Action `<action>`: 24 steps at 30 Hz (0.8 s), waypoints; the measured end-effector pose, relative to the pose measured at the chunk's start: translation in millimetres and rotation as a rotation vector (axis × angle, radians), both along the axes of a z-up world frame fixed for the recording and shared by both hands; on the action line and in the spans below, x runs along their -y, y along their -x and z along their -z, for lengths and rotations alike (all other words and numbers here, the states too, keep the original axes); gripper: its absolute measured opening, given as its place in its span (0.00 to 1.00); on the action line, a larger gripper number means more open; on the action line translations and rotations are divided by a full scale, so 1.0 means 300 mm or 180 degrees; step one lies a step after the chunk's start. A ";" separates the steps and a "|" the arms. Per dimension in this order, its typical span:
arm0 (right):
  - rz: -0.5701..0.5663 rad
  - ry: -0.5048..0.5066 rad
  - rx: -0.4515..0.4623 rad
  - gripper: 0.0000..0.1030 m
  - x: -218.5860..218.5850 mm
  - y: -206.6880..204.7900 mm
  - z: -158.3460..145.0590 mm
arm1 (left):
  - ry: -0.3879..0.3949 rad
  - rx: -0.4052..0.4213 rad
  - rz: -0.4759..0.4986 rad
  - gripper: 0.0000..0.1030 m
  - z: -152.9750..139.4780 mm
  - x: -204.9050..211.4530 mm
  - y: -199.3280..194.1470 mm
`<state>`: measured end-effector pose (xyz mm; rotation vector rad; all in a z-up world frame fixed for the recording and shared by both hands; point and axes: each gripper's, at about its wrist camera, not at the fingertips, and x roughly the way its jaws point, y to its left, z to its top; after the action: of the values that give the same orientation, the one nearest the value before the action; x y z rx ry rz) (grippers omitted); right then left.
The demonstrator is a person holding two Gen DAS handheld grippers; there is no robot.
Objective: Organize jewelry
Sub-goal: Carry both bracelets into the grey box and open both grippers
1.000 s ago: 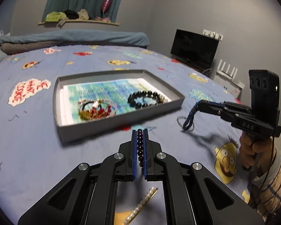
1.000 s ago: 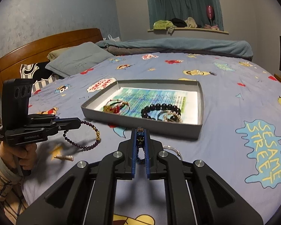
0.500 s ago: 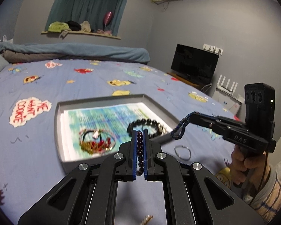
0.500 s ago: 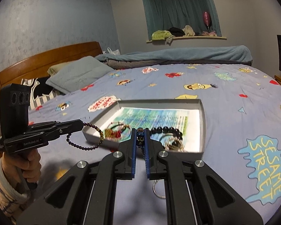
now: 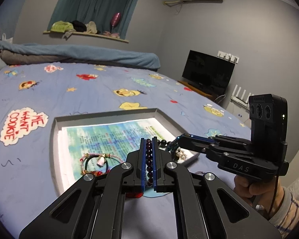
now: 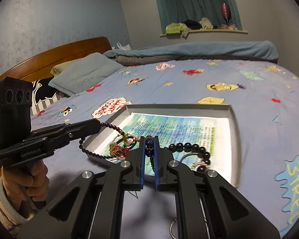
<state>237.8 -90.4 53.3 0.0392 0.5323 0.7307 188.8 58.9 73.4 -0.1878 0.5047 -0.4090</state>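
Both grippers pinch beads over the tray [image 6: 232,119]: left gripper [image 5: 149,147] a purple bracelet [image 6: 93,151], right gripper [image 6: 149,149] a dark string [image 5: 172,146], each hanging just above the paper lining.

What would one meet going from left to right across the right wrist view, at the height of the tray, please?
Left gripper holding the dark bead bracelet → red-and-gold bracelet → right gripper pinching a blue beaded strand → black bead bracelet → tray right wall.

One grey tray [image 6: 234,123], two handheld grippers, each clamping one beaded strand, one black bead bracelet [image 6: 191,148], one paper sheet [image 5: 109,133], one television [image 5: 207,74].
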 end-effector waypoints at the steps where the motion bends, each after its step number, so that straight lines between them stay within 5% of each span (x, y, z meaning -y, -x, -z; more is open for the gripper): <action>1: -0.0014 0.0000 -0.0028 0.07 -0.007 -0.008 0.007 | 0.0005 -0.0018 0.0016 0.06 0.006 0.000 -0.008; 11: 0.0113 0.0048 -0.0481 0.07 -0.008 -0.107 0.102 | -0.0150 -0.0381 -0.0057 0.06 0.114 -0.006 -0.086; 20: 0.0263 0.0225 -0.0475 0.09 -0.013 -0.116 0.124 | -0.0299 -0.0453 -0.0140 0.12 0.134 -0.006 -0.090; 21: 0.0288 0.0247 -0.0456 0.11 -0.012 -0.116 0.123 | -0.0316 -0.0453 -0.0158 0.13 0.134 -0.008 -0.089; 24: 0.0360 0.0282 -0.0348 0.40 -0.003 -0.104 0.110 | -0.0317 -0.0441 -0.0170 0.23 0.130 -0.013 -0.081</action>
<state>268.9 -89.5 20.4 0.0266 0.6612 0.5961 213.2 62.7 34.2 -0.1337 0.6535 -0.3191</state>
